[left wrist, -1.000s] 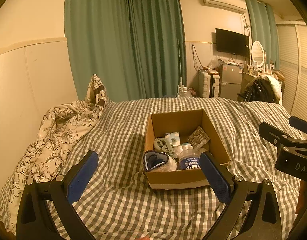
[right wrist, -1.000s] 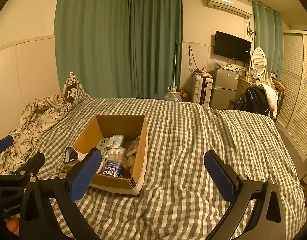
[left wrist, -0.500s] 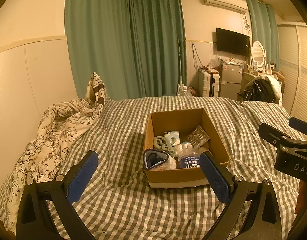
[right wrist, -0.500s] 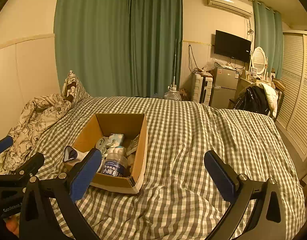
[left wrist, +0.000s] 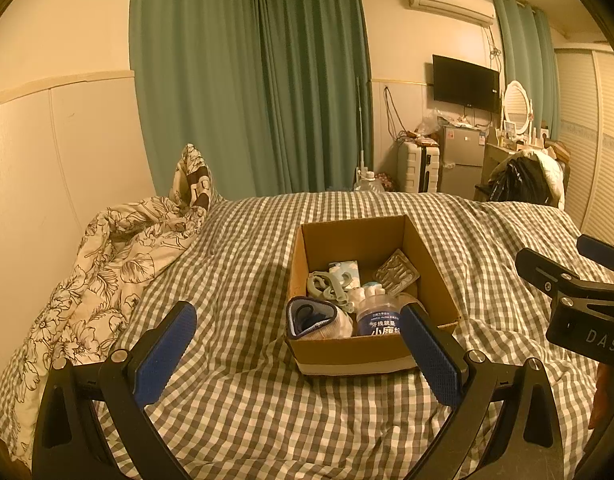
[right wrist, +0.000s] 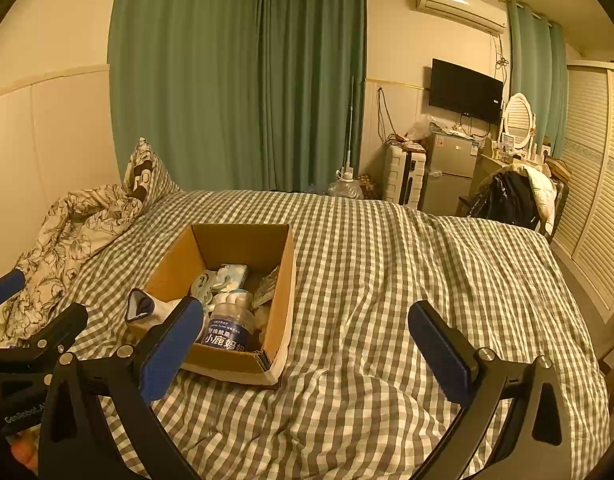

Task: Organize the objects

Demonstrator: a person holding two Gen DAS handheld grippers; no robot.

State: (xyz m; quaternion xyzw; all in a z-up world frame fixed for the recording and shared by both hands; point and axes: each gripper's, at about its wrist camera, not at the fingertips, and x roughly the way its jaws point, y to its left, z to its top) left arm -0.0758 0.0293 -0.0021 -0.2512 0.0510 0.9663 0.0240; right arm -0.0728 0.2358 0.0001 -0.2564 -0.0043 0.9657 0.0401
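An open cardboard box [left wrist: 423, 248] sits on the checked bed cover [left wrist: 243, 264]; it also shows in the right wrist view [right wrist: 283, 272]. Inside lie a blue-labelled bottle [left wrist: 377, 318], a rolled sock [left wrist: 315, 320], a grey-green strap [left wrist: 327, 284], a small patterned packet [left wrist: 345, 270] and a foil blister pack [left wrist: 397, 272]. My left gripper [left wrist: 295, 356] is open and empty, just short of the box's near wall. My right gripper [right wrist: 313, 344] is open and empty, to the right of the box, above bare cover.
A crumpled floral duvet [left wrist: 103, 264] and a pillow [left wrist: 193, 178] lie at the left by the wall. Green curtains [left wrist: 251, 80] hang behind the bed. A suitcase [left wrist: 417, 168], fridge [left wrist: 463, 156] and a chair with clothes [left wrist: 523, 180] stand beyond the far right.
Both grippers have lifted and drawn back slightly, so the box sits a little lower and farther in view. Both stay open and empty.
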